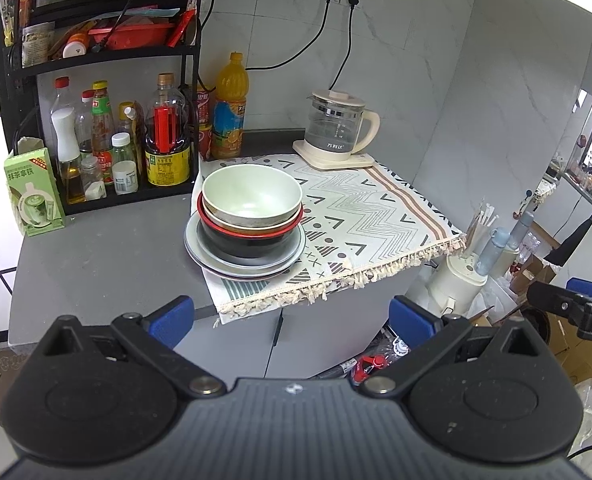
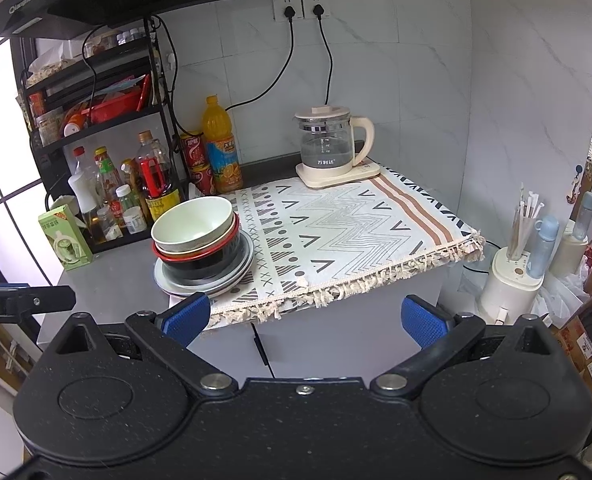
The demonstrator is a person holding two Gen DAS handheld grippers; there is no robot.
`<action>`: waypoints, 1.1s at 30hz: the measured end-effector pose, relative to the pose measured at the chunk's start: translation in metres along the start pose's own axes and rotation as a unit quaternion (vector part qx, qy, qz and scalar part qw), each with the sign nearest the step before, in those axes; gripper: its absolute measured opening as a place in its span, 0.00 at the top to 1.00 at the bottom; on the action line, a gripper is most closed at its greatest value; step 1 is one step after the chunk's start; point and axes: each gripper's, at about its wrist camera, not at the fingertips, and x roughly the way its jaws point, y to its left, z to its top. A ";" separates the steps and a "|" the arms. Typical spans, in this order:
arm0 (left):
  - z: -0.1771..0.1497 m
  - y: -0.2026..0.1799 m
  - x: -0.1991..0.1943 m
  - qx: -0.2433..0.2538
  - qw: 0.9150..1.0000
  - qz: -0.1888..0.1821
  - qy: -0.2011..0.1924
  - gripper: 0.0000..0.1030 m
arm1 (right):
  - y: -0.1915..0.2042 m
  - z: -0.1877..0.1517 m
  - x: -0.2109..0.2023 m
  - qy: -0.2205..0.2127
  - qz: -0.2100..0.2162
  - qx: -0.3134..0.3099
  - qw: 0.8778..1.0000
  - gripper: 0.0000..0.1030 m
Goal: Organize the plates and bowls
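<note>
The bowls sit nested in one pile on the plates, at the near left corner of the patterned cloth, half over the bare grey counter. Stacked that way they look gathered rather than sorted. Both tools hang back off the near counter edge: the left gripper is spread wide and empty, and the right gripper is likewise released, holding nothing. Open room lies to the right, across the cloth up to the kettle at the far side. The bottle rack crowds the pile's left, and the cloth's fringe overhangs the near edge.
</note>
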 end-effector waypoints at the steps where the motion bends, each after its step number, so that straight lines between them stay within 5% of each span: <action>1: 0.000 0.000 0.000 0.000 1.000 0.000 0.000 0.00 | 0.000 0.000 0.000 -0.001 0.001 -0.001 1.000 0.00; 33: -0.001 -0.002 0.009 0.020 1.000 0.009 0.007 0.00 | -0.006 -0.001 0.002 0.004 0.009 0.007 1.000 0.00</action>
